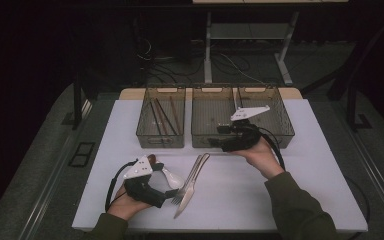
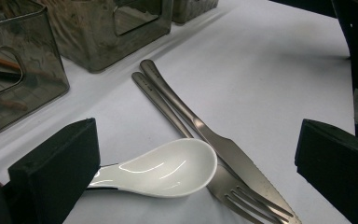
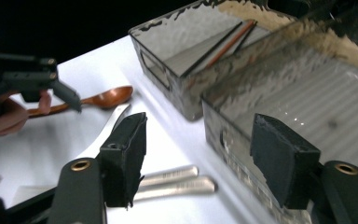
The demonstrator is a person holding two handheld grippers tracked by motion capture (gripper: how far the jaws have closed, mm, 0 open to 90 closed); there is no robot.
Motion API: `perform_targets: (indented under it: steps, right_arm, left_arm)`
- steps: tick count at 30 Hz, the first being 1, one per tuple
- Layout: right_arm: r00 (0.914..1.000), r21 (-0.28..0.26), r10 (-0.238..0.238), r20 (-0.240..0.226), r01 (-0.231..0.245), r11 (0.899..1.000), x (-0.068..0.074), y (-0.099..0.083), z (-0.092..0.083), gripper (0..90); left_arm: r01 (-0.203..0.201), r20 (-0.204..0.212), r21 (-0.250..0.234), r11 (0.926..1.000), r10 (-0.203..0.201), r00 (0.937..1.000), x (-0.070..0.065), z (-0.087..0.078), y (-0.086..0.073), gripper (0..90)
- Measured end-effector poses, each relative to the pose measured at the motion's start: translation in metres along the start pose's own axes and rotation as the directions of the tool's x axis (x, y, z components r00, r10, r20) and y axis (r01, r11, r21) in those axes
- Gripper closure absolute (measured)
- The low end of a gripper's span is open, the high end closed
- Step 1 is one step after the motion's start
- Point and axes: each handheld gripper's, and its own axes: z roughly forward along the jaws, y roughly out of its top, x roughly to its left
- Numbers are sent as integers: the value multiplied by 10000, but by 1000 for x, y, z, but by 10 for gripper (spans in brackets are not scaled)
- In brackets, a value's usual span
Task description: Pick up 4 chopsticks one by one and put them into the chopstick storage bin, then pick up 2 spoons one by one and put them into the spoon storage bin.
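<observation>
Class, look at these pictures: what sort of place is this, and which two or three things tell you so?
Probably a lab or test room set up for cutlery sorting, not a home. Clues: a white table bearing see-through bins, hand-held tongs trailing cables, and loose cables on the floor by a bare metal table frame.

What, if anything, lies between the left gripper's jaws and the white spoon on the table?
Nothing visible does. In the left gripper view the white spoon lies on bare table just ahead of the open left gripper; the knife and fork lie beyond it.
</observation>
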Motion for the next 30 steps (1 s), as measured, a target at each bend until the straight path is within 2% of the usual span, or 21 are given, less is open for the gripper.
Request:
perform_targets:
  steps: [5,8,11,12,14,18,22,30]
  right_arm:
    - [9993,-199,362,67,-361,9992,-10,-24,-19,337]
    - [9990,-401,437,136,-431,9983,-12,-38,-28,285]
    - [9981,-483,271,554,-244,9985,-13,-49,-34,197]
    - [9976,-502,265,636,-233,9985,-13,-52,-36,193]
    - [9961,-642,413,778,-364,9973,-14,-58,-43,154]
    - [9913,-1173,718,1103,-588,9914,-18,-75,-60,154]
    - [9880,-1272,676,1388,-499,9906,-21,-93,-79,154]
    - [9782,-1695,1157,1724,-862,9817,-17,-127,-111,153]
  left_arm:
    - [5,17,29,10000,-5,10000,0,1,0,0]
    - [32,-1,51,10000,-32,10000,0,1,0,0]
    - [2,-34,62,10000,-2,10000,0,1,0,0]
    - [-29,-49,70,10000,29,10000,0,1,1,0]
    - [-32,-103,70,10000,32,9999,-1,0,1,0]
    - [-81,-123,126,9999,83,9999,-1,0,1,0]
    - [-117,-174,170,9998,120,9998,0,-1,0,0]
    - [-37,-303,105,9999,40,9995,3,-2,1,0]
